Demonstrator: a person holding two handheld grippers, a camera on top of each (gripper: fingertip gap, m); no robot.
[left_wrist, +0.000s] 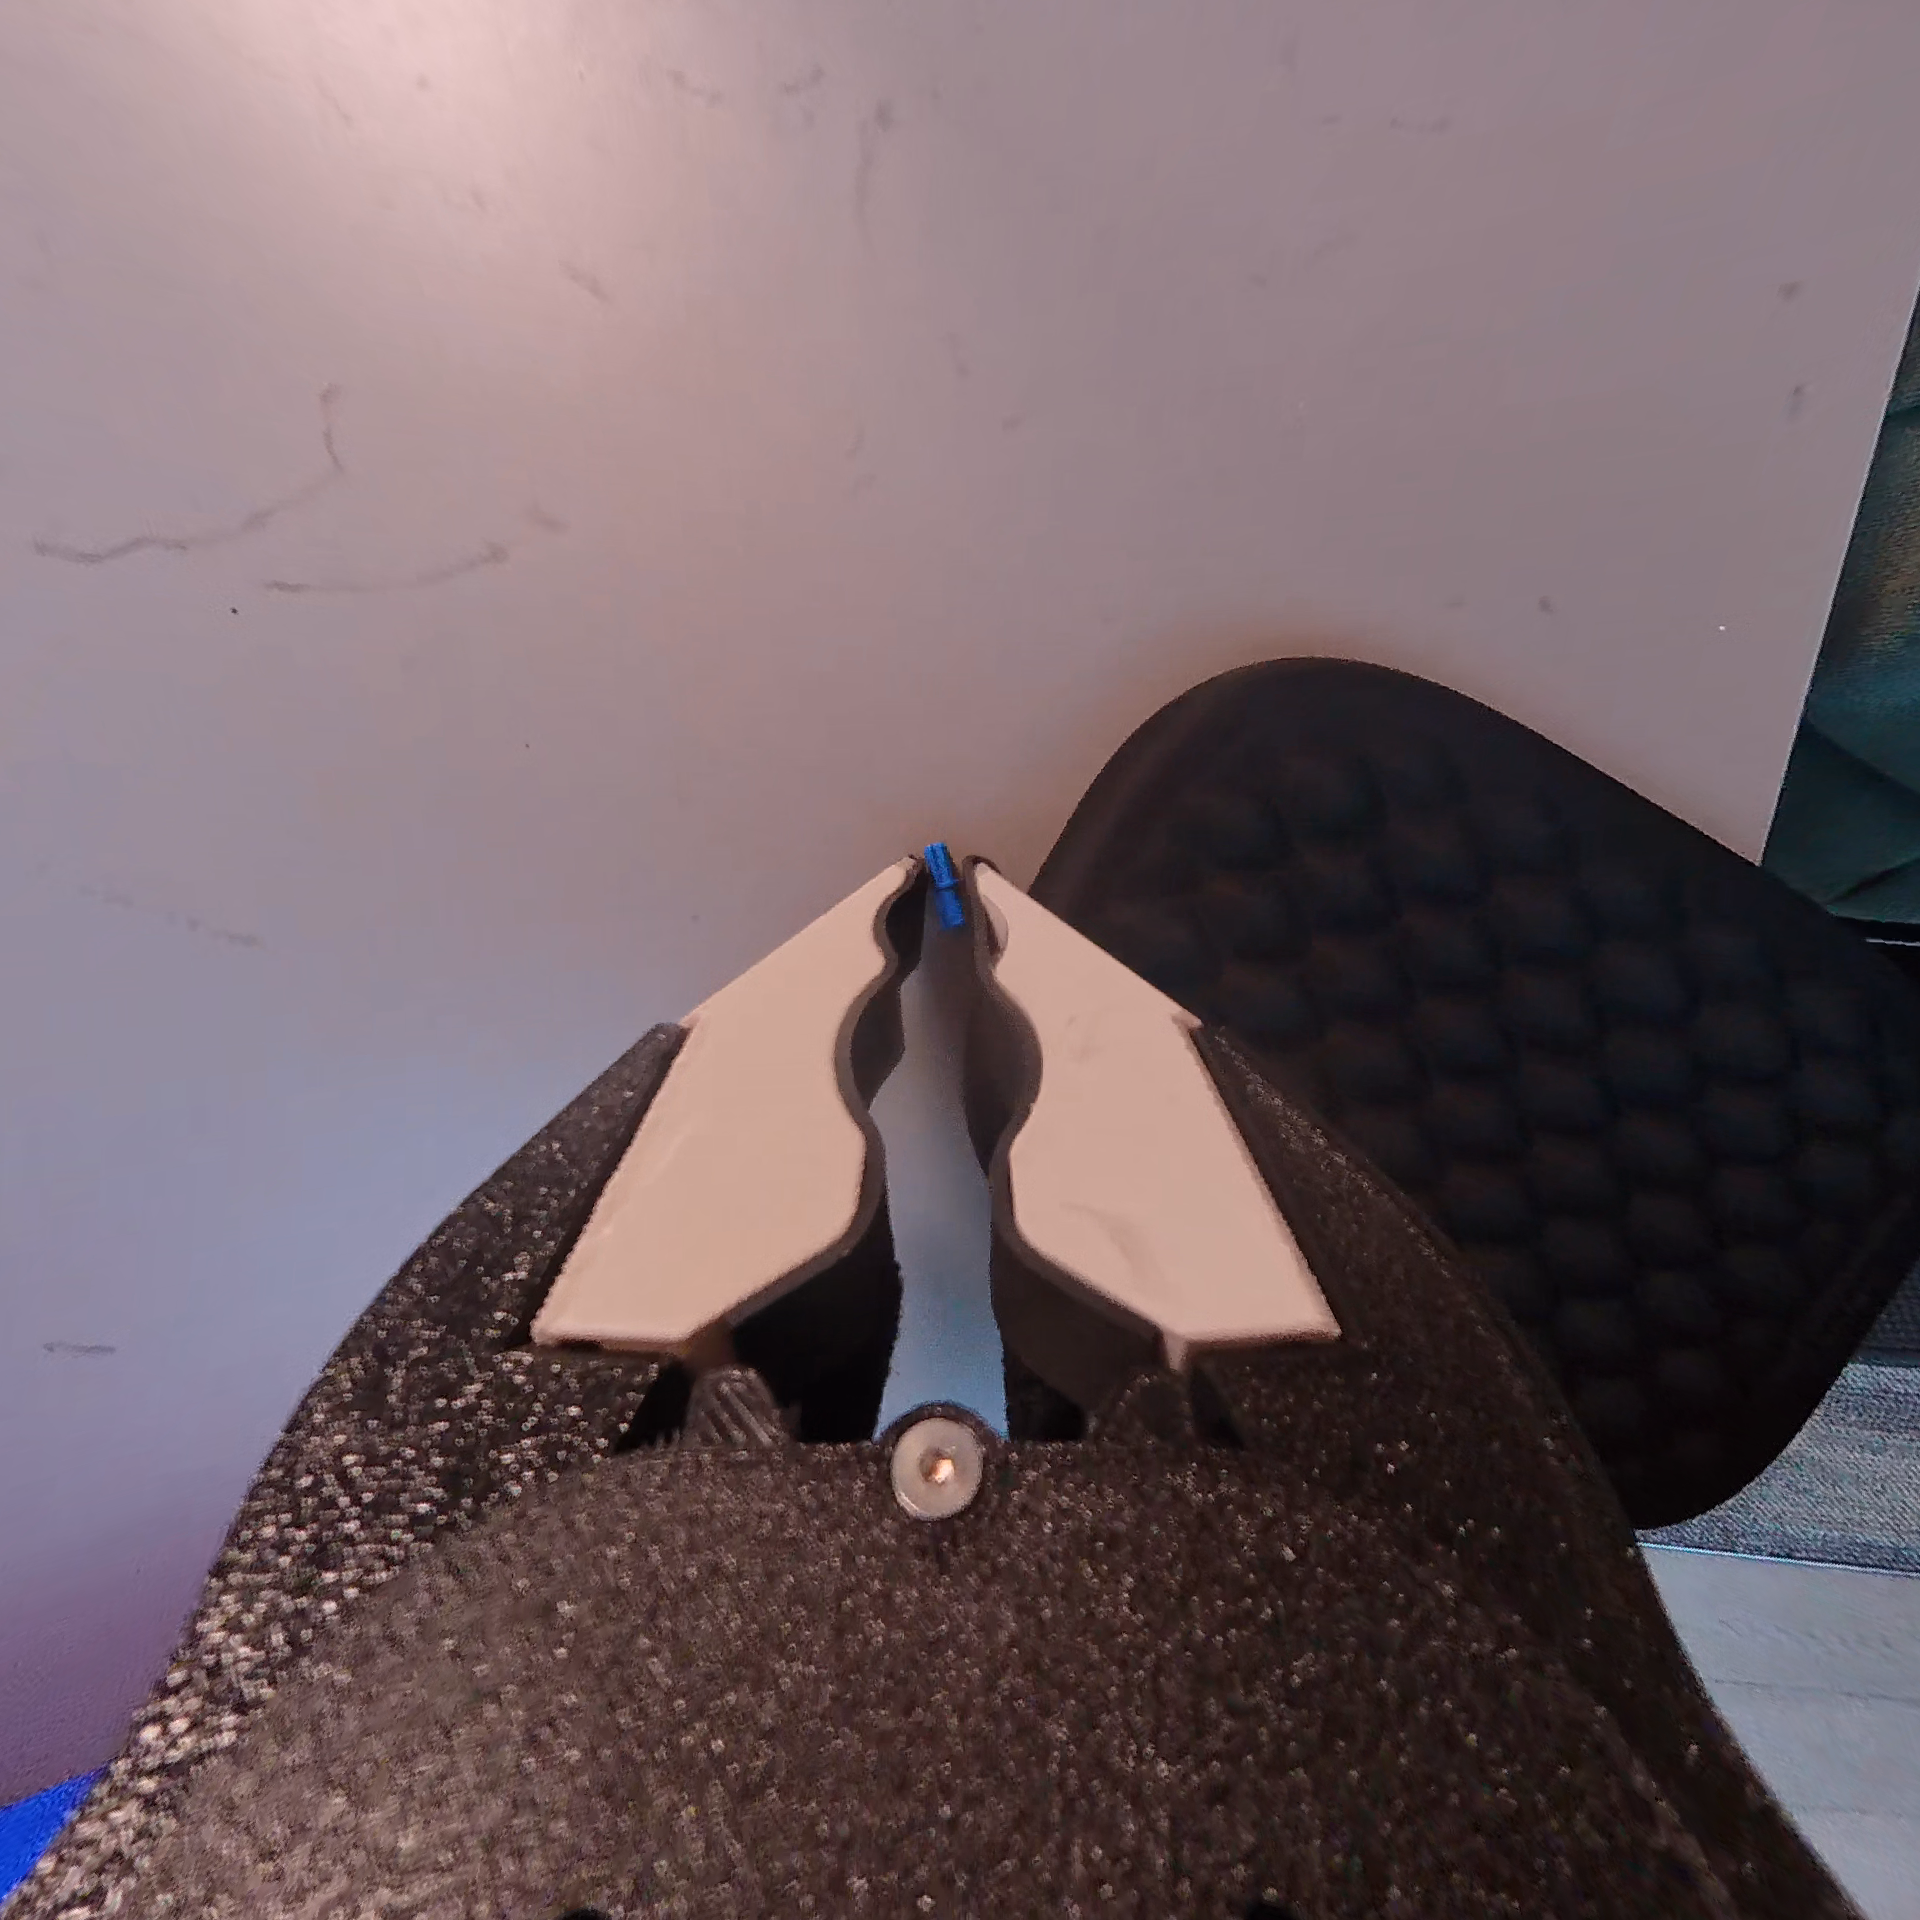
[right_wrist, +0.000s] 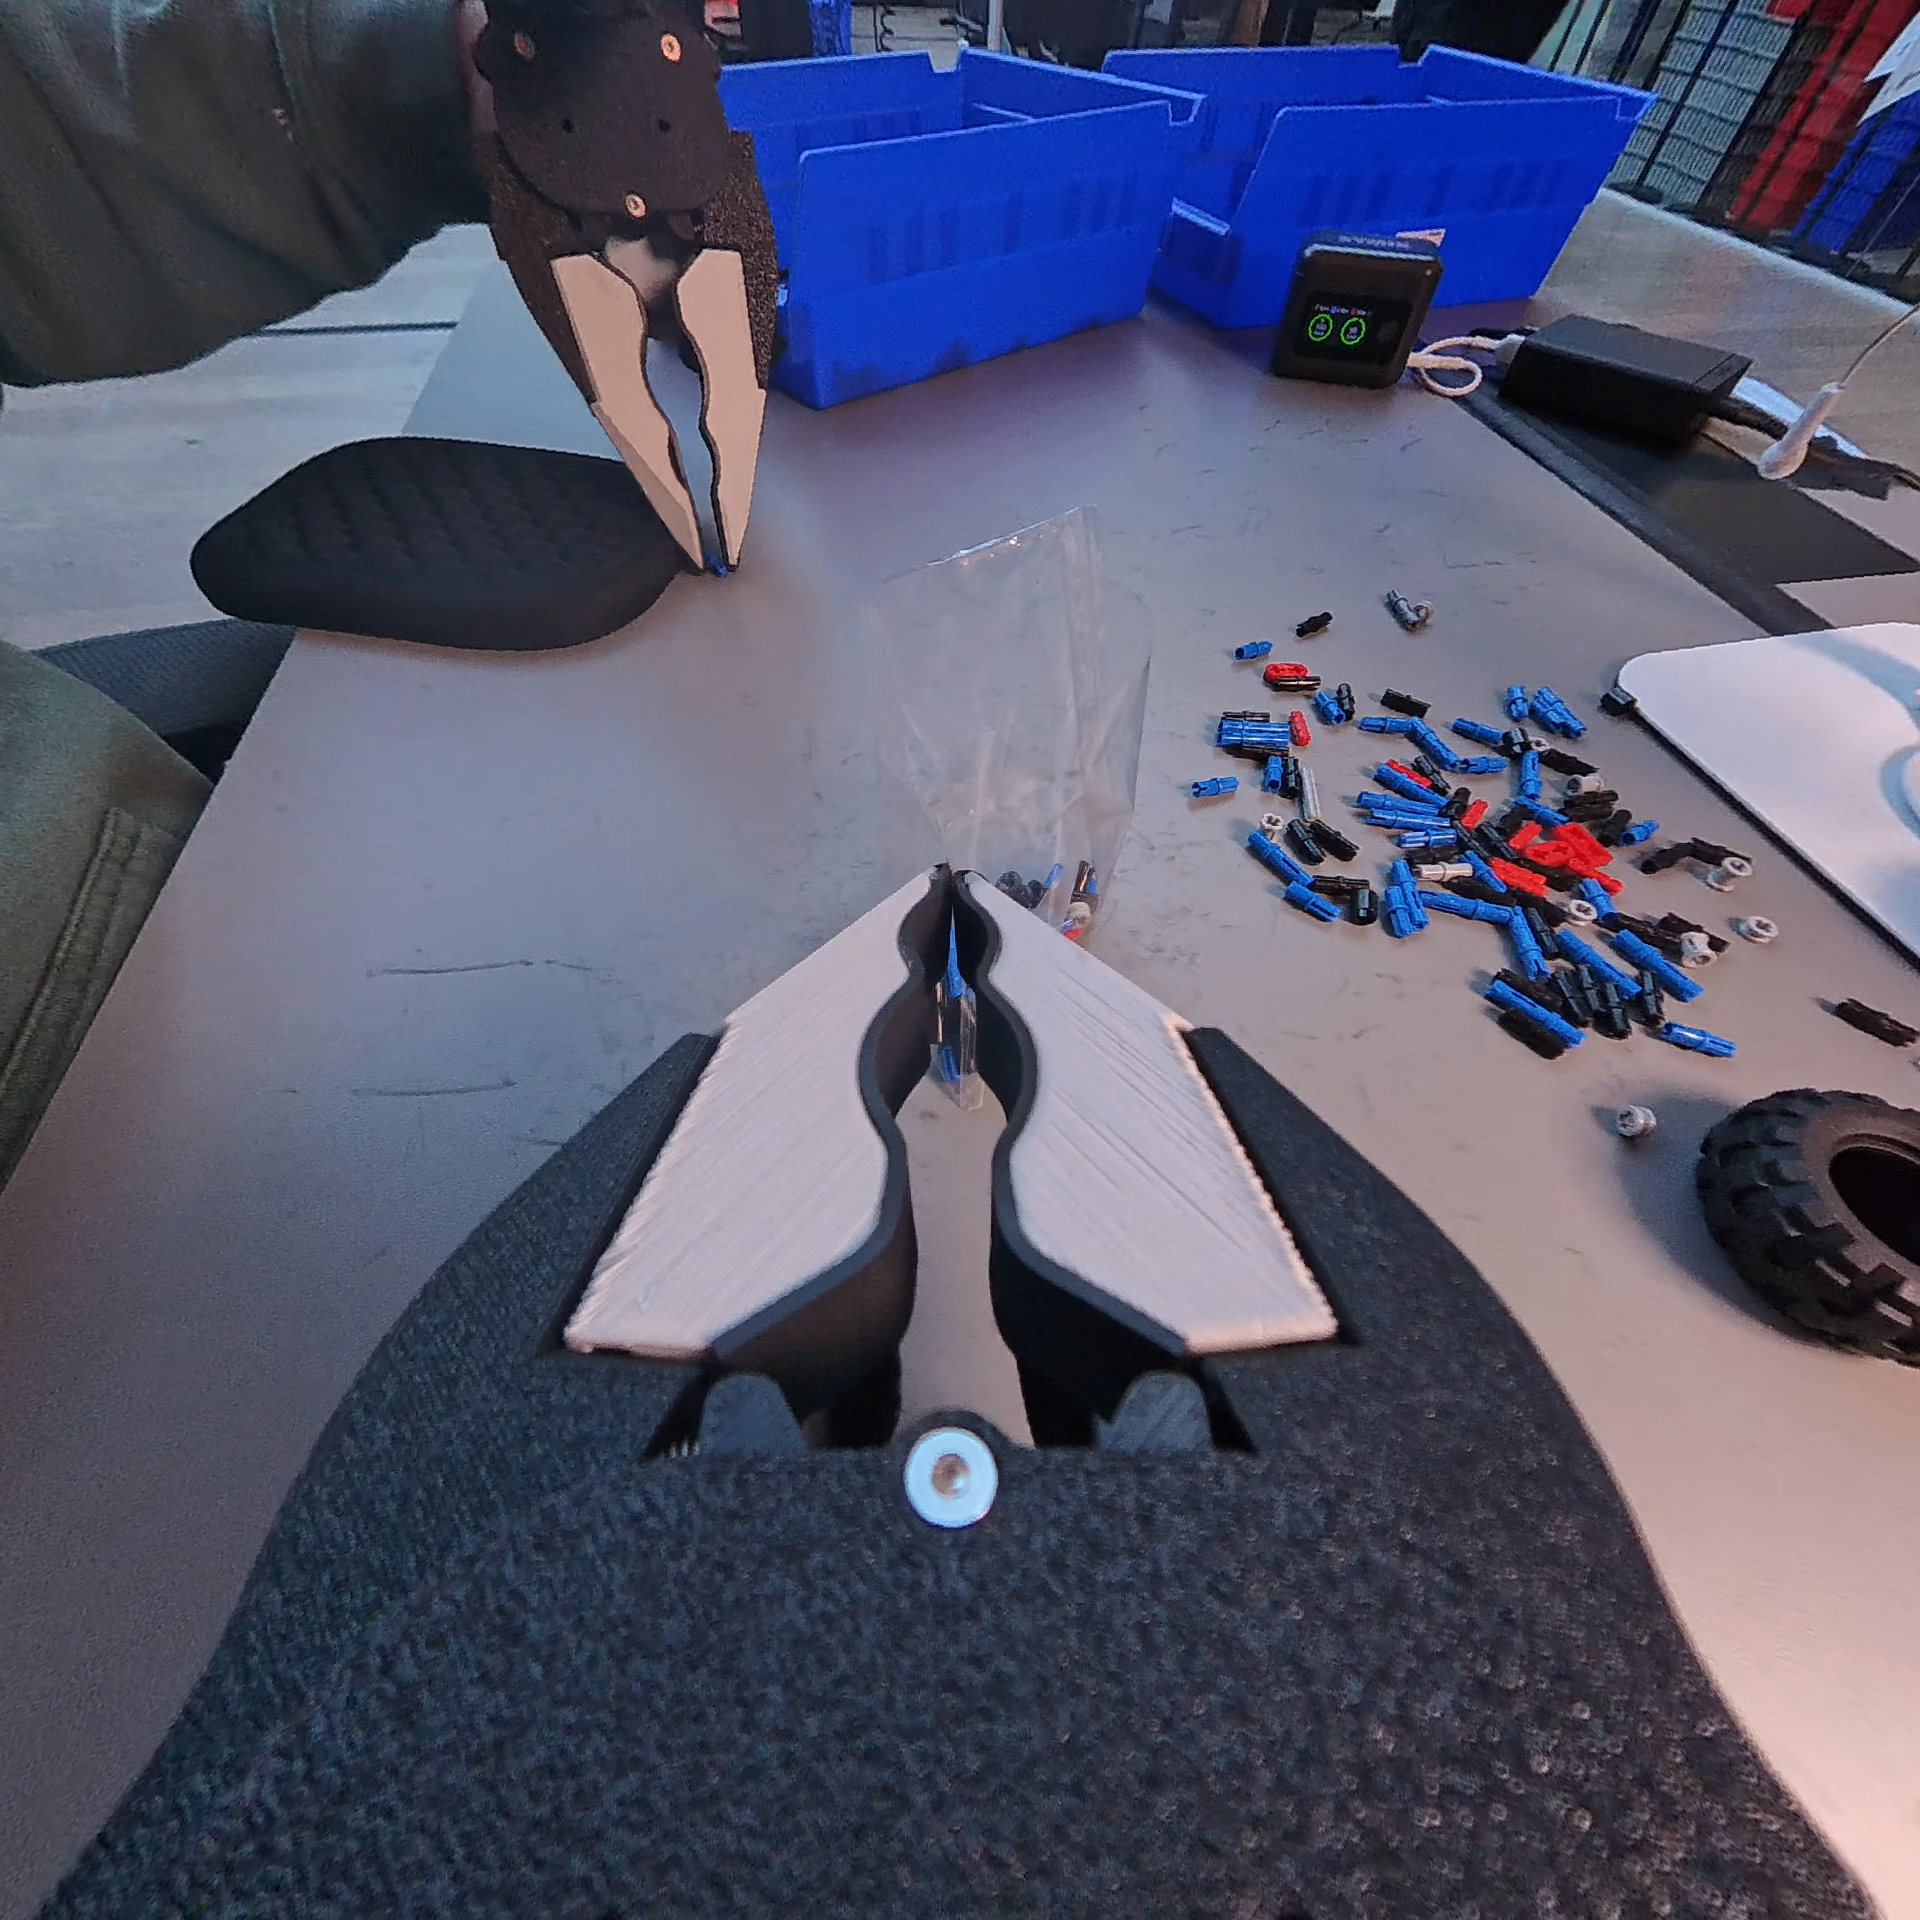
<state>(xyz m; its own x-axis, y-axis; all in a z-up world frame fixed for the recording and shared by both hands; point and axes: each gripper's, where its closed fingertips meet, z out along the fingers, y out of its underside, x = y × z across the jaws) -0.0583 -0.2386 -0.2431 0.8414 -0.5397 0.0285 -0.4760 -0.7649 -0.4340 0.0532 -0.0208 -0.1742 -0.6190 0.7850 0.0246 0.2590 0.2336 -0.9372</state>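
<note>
My left gripper (left_wrist: 943, 871) is shut on a small blue plastic pin (left_wrist: 943, 894), which sticks out between the fingertips above the grey table (left_wrist: 520, 416). It also shows in the right wrist view (right_wrist: 715, 561), pointing down at the table beside a black padded cushion (right_wrist: 436, 540), with the blue pin (right_wrist: 717, 566) at its tip. My right gripper (right_wrist: 952, 878) is shut on a clear plastic bag (right_wrist: 1023, 707) that stands up from the jaws and holds a few small blue and black pins (right_wrist: 1060, 894) at its bottom.
A scattered pile of blue, black and red pins (right_wrist: 1496, 842) lies at right. A black toy tyre (right_wrist: 1829, 1221) and a white device (right_wrist: 1808, 748) are at the right edge. Two blue bins (right_wrist: 966, 229), a small black screen unit (right_wrist: 1356, 312) and a black box (right_wrist: 1621, 379) stand behind. A person's sleeve (right_wrist: 208, 166) is at left. Spacing between my two grippers at the tips: around 25 cm.
</note>
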